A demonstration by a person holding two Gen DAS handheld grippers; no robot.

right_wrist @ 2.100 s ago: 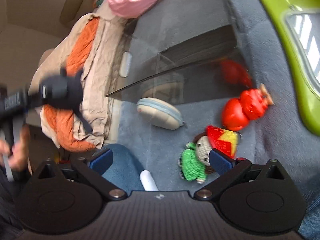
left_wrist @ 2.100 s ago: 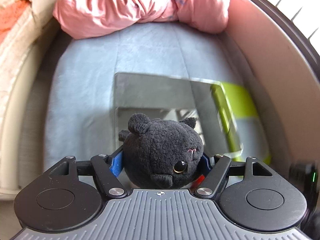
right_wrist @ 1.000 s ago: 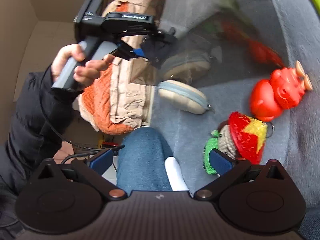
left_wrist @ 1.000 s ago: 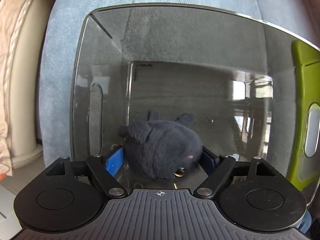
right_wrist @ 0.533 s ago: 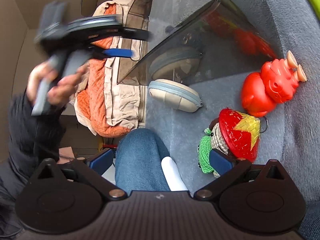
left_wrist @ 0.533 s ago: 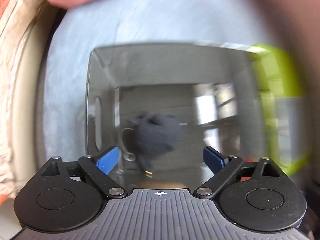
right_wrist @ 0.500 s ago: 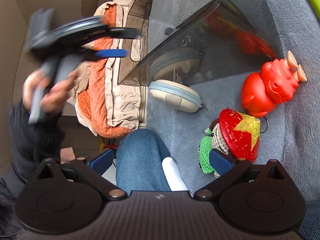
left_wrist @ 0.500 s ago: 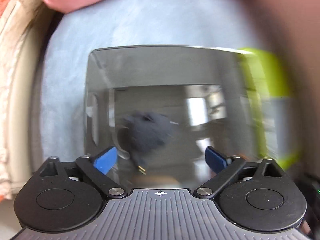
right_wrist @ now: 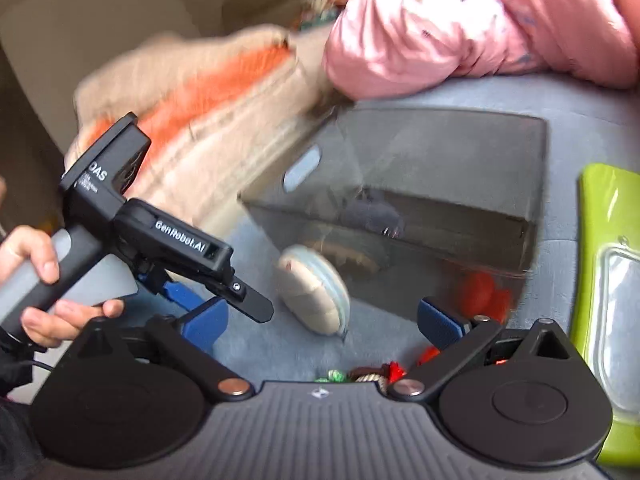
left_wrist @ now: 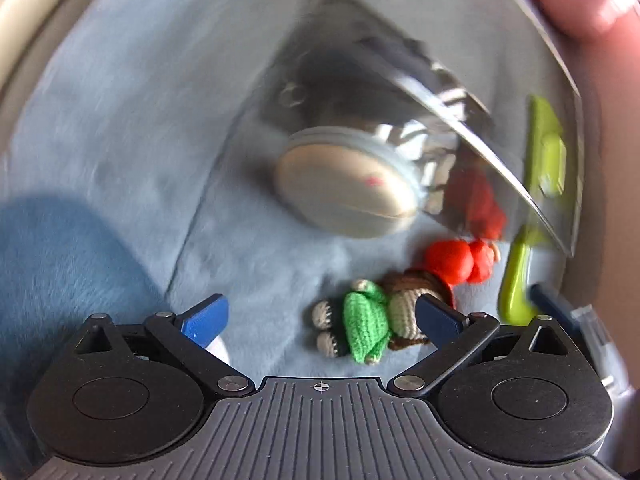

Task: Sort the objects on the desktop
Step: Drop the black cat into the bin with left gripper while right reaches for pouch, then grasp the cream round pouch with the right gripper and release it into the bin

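My left gripper [left_wrist: 320, 316] is open and empty, low over the grey-blue cushion. A crochet doll [left_wrist: 364, 332] in green lies just inside its right finger. Past the doll are a red toy [left_wrist: 460, 260] and a beige round pouch [left_wrist: 348, 192], which rests against the smoky clear box [left_wrist: 400, 80]. My right gripper [right_wrist: 324, 320] is open too, with nothing between its fingers, and faces the box [right_wrist: 420, 152]. Inside the box lies the black plush [right_wrist: 372, 212]. The pouch [right_wrist: 312, 292] sits ahead of the right gripper, and the doll [right_wrist: 368, 376] peeks out at its base.
A lime-green lid [right_wrist: 608, 260] lies right of the box. A pink garment [right_wrist: 480, 20] is piled behind it, with an orange and beige cloth [right_wrist: 200, 100] to the left. A hand [right_wrist: 36, 256] holds the left gripper's handle. A knee in jeans [left_wrist: 60, 260] is at the left.
The left gripper opened and dropped the black plush into the box, then swung back towards the doll and pouch. The right gripper tilted up from the toys to face the box.
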